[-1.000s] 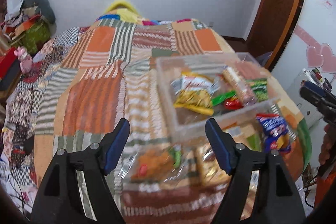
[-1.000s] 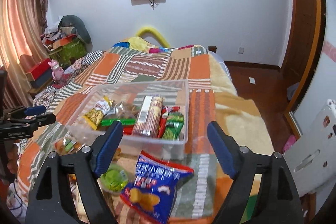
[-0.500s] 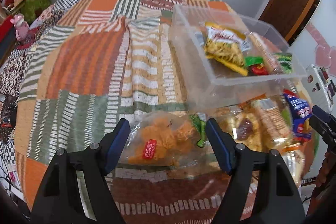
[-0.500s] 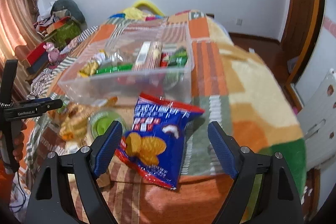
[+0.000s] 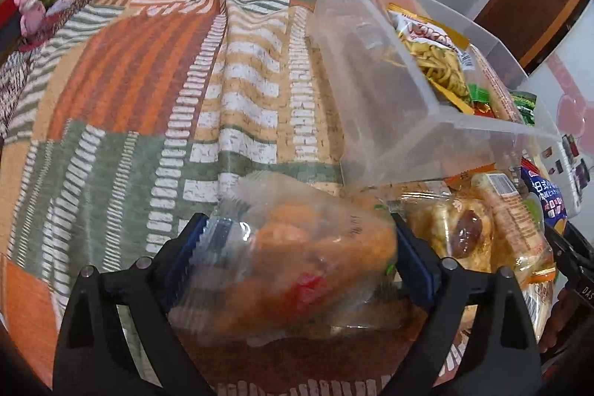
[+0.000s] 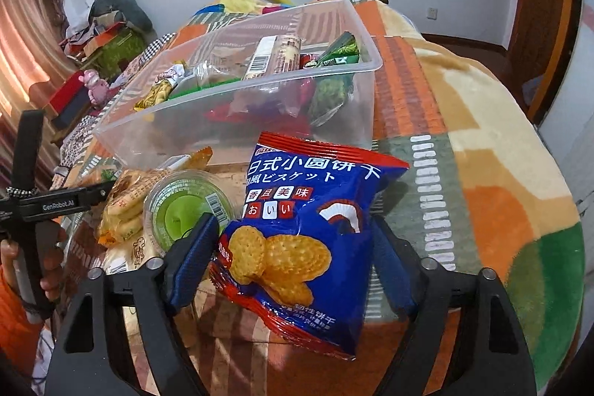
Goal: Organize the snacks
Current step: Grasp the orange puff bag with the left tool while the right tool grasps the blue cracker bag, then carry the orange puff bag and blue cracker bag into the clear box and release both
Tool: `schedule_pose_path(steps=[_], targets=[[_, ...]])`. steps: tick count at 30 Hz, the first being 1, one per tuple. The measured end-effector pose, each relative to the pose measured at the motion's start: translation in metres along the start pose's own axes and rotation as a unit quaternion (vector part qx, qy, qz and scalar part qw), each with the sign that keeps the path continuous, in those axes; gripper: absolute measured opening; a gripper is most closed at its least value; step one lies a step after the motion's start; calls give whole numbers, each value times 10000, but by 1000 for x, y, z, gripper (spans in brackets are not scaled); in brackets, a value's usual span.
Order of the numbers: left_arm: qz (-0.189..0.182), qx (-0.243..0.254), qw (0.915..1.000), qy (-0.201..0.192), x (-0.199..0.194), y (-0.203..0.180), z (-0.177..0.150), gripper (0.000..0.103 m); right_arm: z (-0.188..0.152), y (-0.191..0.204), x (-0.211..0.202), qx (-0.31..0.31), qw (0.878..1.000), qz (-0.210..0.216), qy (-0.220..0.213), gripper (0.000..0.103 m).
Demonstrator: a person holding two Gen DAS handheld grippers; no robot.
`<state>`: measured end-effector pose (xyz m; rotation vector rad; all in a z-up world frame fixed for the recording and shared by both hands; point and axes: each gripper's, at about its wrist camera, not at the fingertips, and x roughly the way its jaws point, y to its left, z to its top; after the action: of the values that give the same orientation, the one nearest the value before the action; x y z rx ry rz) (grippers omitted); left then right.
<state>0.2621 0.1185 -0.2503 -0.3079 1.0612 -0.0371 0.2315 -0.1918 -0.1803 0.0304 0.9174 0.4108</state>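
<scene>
Both your grippers are now down around snack bags in front of the clear bin (image 5: 389,121).

Left wrist view: your left gripper (image 5: 299,244), above the blanket (image 5: 156,91) a second ago, is bracketing the clear bag of orange snacks (image 5: 312,247), fingers wide and touching its sides; whether it is gripped, I cannot tell.
Right wrist view: your right gripper (image 6: 293,255), lowered too, is straddling the blue biscuit bag (image 6: 308,229), jaws wide.

Both grippers are matte black frames with ridged blue finger pads (image 6: 191,260) and silver screws (image 5: 444,262). White "GenRobot.AI" lettering (image 6: 57,206) marks the left gripper (image 5: 299,257); an orange sleeve (image 6: 11,314) shows beneath it.
</scene>
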Motion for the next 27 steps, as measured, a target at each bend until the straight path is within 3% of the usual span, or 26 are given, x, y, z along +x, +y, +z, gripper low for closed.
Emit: schedule_pose_path(steps=[2,9,18,27], targets=[[-13,57,9999,-88,-3,-2,-2,84,-1,0,-2,-22,10000,-5,-23,68],[215,384,9987,-239,-26,-13,-14,57,-2,-2,-12,-89,9998,-100,-138,60],[298,467,9962,-677,-80,-20,-21,56,2,-10,-43,-27,9989,-61,-472,56],[63,719,9896,-1242,-126,-58,6,56,26,-5,-63,-133,9954,-1,-952,56]])
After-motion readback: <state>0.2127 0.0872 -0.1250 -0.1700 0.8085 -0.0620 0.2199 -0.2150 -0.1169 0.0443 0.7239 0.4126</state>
